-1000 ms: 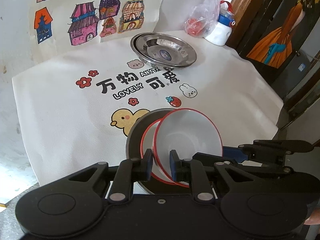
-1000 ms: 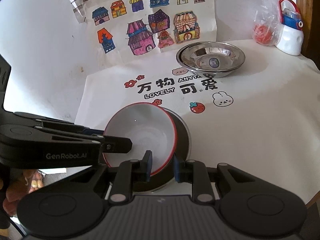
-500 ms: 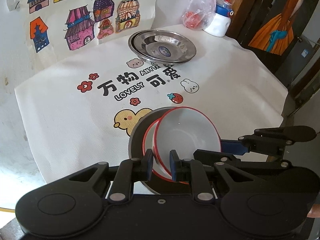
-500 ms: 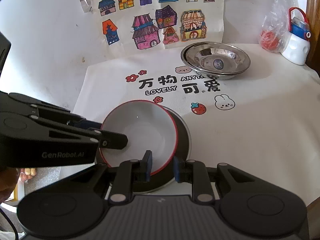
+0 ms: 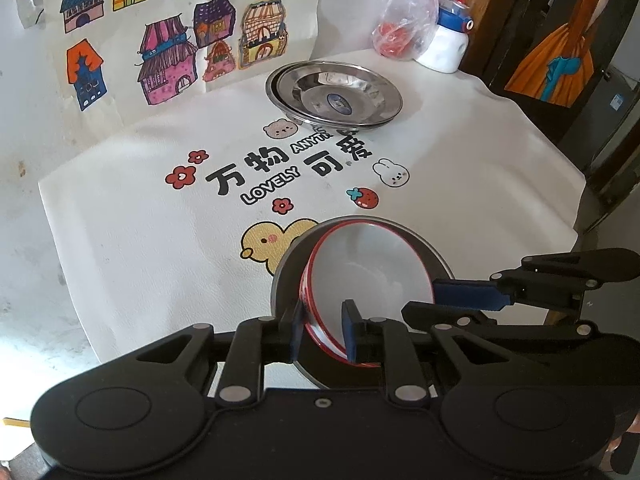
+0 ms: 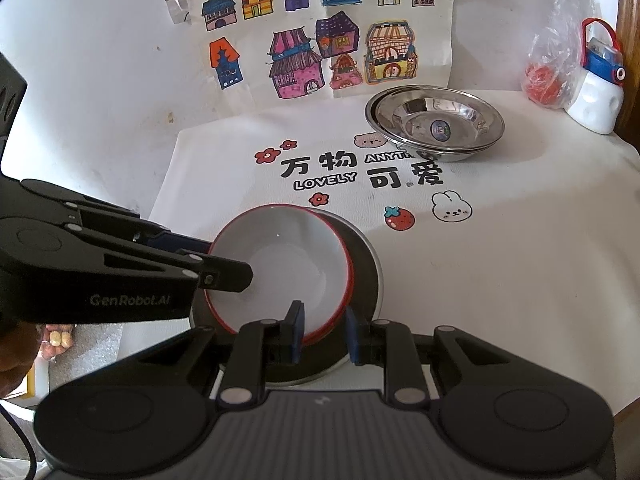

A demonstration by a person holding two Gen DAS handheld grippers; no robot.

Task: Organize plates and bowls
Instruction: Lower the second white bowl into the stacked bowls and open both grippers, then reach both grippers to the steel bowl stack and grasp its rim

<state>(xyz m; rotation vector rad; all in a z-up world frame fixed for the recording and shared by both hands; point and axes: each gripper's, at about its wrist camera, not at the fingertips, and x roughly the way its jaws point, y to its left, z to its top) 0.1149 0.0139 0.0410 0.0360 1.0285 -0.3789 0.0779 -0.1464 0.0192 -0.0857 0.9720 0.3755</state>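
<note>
Printed tablecloth [image 5: 120, 240]; left tongs [image 5: 322, 328], right tongs [image 6: 322, 332] each pinch red-rimmed bowl [image 5: 372, 272] rim.

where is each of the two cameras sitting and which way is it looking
Left wrist: sits on the left gripper, looking down over the white red-rimmed bowl it clamps; the right gripper enters from the right.
Right wrist: sits on the right gripper, looking down at the same bowl; the left gripper reaches in from the left.
Shared: bowl, stacked steel plates, cartoon-printed tablecloth.
</note>
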